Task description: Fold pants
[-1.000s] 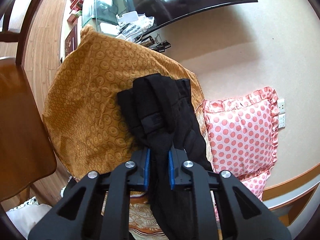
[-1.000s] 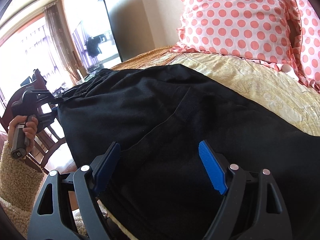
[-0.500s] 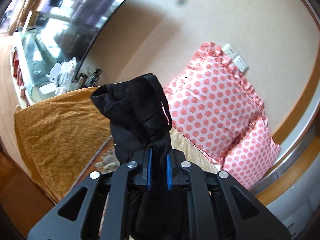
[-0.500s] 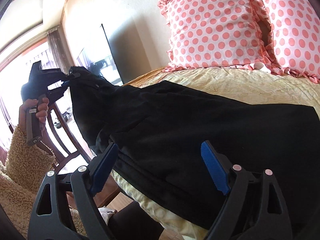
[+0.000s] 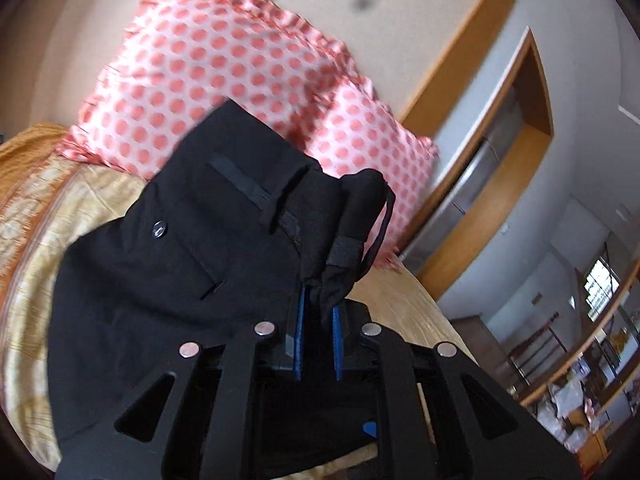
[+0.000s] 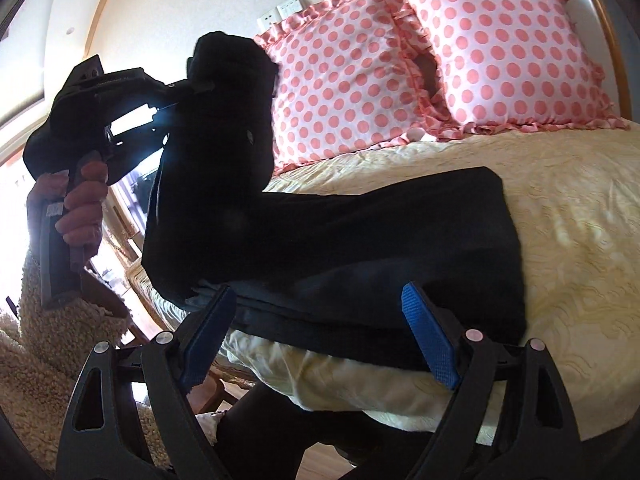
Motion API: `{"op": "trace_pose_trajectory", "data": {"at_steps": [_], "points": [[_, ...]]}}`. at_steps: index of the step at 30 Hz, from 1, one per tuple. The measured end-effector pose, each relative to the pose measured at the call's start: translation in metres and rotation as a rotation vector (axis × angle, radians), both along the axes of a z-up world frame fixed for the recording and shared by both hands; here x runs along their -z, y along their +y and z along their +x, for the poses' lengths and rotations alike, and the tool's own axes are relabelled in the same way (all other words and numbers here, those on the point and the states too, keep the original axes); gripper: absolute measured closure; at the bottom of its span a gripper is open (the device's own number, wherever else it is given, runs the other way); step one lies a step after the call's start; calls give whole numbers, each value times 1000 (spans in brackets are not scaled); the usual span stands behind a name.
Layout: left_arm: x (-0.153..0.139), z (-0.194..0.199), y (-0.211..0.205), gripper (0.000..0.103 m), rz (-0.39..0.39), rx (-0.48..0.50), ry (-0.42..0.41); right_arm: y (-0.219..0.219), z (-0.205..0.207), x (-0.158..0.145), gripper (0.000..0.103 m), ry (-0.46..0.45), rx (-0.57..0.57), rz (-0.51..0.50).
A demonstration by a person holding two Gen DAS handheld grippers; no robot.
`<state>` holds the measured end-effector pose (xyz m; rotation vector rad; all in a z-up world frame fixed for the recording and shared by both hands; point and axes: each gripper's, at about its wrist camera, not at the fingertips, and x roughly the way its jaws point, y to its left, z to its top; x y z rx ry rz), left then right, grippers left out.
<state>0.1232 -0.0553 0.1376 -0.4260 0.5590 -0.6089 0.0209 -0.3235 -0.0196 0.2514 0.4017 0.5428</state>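
Black pants [image 6: 360, 232] lie across the yellow bed [image 6: 560, 216]. My left gripper [image 5: 318, 300] is shut on the bunched waistband end of the pants [image 5: 224, 240] and holds it lifted above the bed. In the right wrist view the left gripper [image 6: 180, 92] is up at the left with the waist end draped from it. My right gripper [image 6: 316, 320] is open, its jaws wide apart, low at the near edge of the bed beside the lying part of the pants. It holds nothing.
Two pink polka-dot pillows [image 6: 400, 68] stand against the wall at the head of the bed; they also show in the left wrist view [image 5: 224, 68]. A wooden door frame [image 5: 500, 140] is beyond the bed. A wooden chair [image 6: 224, 388] is below the bed's edge.
My left gripper has lifted the waist end of the pants and swung it rightwards over the bed, towards the pillows. My right gripper has drawn back to the bed's near edge, still open.
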Motion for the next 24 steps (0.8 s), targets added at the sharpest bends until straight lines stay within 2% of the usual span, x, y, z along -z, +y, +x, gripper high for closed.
{"op": "trace_pose_trajectory", "data": {"at_steps": [2, 4, 6, 7, 9, 13, 15, 17, 19, 21, 24], "points": [[24, 0, -38, 94, 40, 106, 48, -15, -7, 4, 16, 8, 34, 17], [58, 2, -75, 94, 105, 212, 146, -28, -10, 6, 16, 17, 54, 35], [90, 2, -97, 94, 158, 270, 227, -38, -14, 8, 16, 20, 74, 46], [97, 0, -100, 94, 175, 269, 226, -41, -16, 8, 16, 19, 83, 47], [91, 0, -96, 94, 167, 254, 198, -46, -19, 8, 16, 12, 91, 50], [51, -14, -87, 94, 106, 206, 69, -55, -26, 5, 15, 1, 115, 61], [41, -25, -90, 94, 91, 228, 18, -62, -27, 6, 13, -1, 126, 85], [48, -29, -103, 94, 124, 279, 31, -68, -27, 8, 12, 3, 143, 94], [78, -29, -119, 94, 199, 326, 105, -74, -28, 9, 12, 19, 170, 90], [104, -28, -128, 93, 233, 357, 174, -82, -30, 9, 12, 24, 188, 102], [104, -39, -127, 93, 260, 346, 103, -95, -35, 3, 12, 15, 217, 127]]}}
